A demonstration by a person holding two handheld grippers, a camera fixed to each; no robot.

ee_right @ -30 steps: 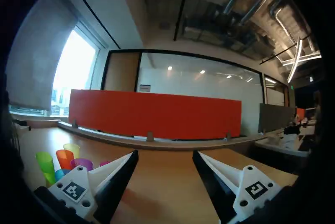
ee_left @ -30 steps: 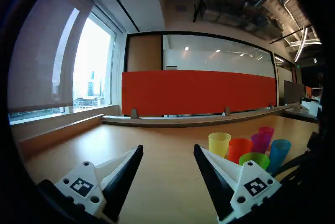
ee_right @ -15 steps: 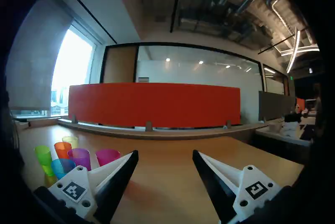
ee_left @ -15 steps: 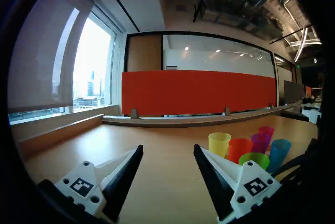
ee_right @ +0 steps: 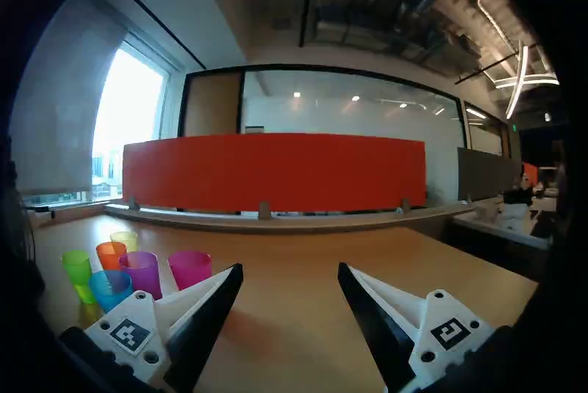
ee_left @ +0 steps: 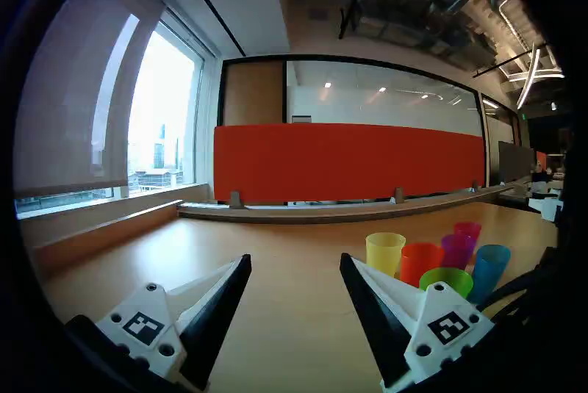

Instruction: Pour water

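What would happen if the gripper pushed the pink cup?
The pink cup looks like thin see-through plastic, so it is probably light and would slide easily on the smooth wooden table. It is narrower at the bottom, so a high push might tip it. Squeezed hard, it may bend.

Wooden table (ee_left: 294,312), cluster of coloured plastic cups (ee_left: 420,258) standing upright

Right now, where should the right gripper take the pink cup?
Probably mid-wall, from its right in the right gripper view: the pink cup stands upright at the cluster's edge, with the purple cup close on its left.
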